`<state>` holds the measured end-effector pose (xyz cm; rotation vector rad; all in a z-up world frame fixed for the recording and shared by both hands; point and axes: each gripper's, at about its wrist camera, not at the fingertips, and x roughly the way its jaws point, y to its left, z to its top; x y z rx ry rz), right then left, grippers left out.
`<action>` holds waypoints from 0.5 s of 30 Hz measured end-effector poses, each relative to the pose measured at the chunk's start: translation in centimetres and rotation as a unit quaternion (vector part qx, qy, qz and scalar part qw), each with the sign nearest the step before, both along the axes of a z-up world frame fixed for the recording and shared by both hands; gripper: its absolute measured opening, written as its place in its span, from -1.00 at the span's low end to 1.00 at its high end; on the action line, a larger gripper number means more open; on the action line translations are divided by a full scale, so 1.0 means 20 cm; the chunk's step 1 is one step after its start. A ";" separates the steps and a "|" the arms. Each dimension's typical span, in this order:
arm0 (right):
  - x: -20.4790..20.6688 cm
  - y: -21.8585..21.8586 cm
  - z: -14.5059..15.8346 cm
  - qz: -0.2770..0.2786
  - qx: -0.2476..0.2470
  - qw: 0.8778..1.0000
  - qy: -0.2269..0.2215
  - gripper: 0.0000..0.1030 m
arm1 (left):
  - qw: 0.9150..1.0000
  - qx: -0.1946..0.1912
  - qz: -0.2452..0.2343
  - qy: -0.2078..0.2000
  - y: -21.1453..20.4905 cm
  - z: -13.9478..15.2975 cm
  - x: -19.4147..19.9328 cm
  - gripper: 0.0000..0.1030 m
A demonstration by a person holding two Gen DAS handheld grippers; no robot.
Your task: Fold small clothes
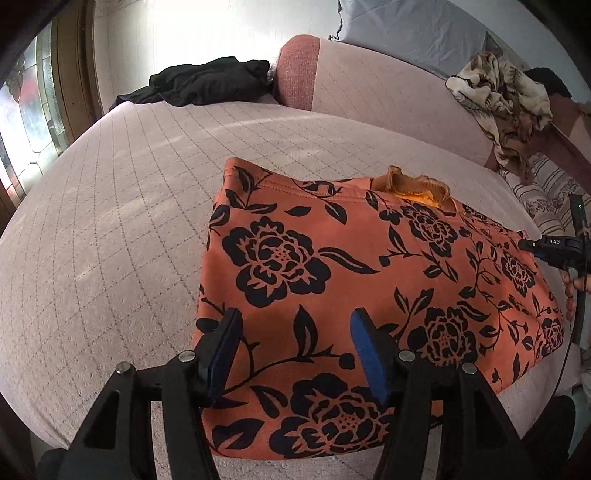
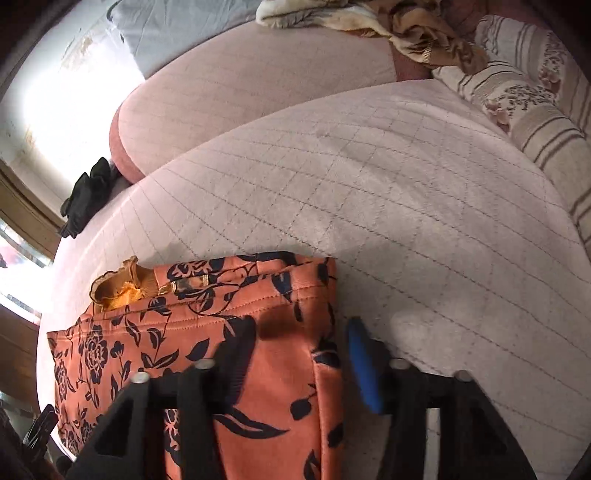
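Observation:
An orange garment with a black flower print (image 1: 354, 280) lies folded flat on the pink quilted bed (image 1: 110, 229). A ruffled orange collar (image 1: 417, 186) pokes out at its far edge. My left gripper (image 1: 293, 325) is open and empty just above the garment's near left part. My right gripper (image 2: 295, 332) is open and empty over the garment's right edge (image 2: 258, 354). The right gripper also shows at the far right of the left wrist view (image 1: 554, 247), beside the garment.
A black garment (image 1: 210, 79) lies at the bed's far left by a window. A pink headboard cushion (image 1: 369, 85), a grey pillow (image 1: 413, 29), a crumpled tan blanket (image 1: 506, 99) and a striped floral pillow (image 2: 535, 96) are at the far right.

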<state>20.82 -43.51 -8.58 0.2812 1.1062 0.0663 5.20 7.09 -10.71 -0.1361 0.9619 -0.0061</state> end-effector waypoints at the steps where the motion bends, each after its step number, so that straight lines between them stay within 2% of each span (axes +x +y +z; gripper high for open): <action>1: 0.00 0.03 0.02 0.008 -0.018 1.000 -0.001 -0.84 | 1.000 0.000 0.003 0.002 0.01 -0.01 0.00 0.20; 3: -0.02 0.08 0.10 0.027 -0.034 0.999 -0.028 -0.88 | 1.000 -0.001 0.008 -0.008 0.03 0.00 0.00 0.20; 6: -0.06 0.13 0.32 0.033 -0.069 0.991 -0.107 -0.89 | 0.999 -0.003 0.013 -0.043 0.05 0.08 -0.02 0.20; 8: -0.01 0.10 0.34 0.018 -0.070 0.990 -0.125 -0.89 | 0.998 -0.001 0.010 -0.064 0.04 0.10 -0.01 0.28; 9: 0.04 0.08 0.26 0.015 -0.062 0.992 -0.110 -0.87 | 0.998 0.002 0.010 -0.059 0.03 0.08 0.02 0.39; 11: 0.16 0.02 -0.01 -0.002 -0.043 0.999 -0.023 -0.83 | 0.999 0.009 0.002 -0.035 -0.01 -0.01 0.09 0.39; 12: 0.17 -0.01 -0.11 -0.017 -0.039 0.999 0.011 -0.79 | 1.000 0.020 -0.007 -0.007 -0.02 -0.07 0.13 0.39; 13: 0.14 -0.04 -0.11 -0.032 -0.021 0.999 -0.010 -0.79 | 0.999 0.037 -0.010 0.013 -0.03 -0.12 0.15 0.40; 14: 0.10 -0.05 -0.06 -0.048 -0.016 0.998 -0.024 -0.65 | 0.999 0.042 -0.010 -0.001 -0.03 -0.12 0.14 0.41; 15: 0.06 -0.06 -0.01 -0.060 -0.023 0.997 -0.030 -0.30 | 0.999 0.044 -0.007 -0.003 -0.03 -0.10 0.13 0.41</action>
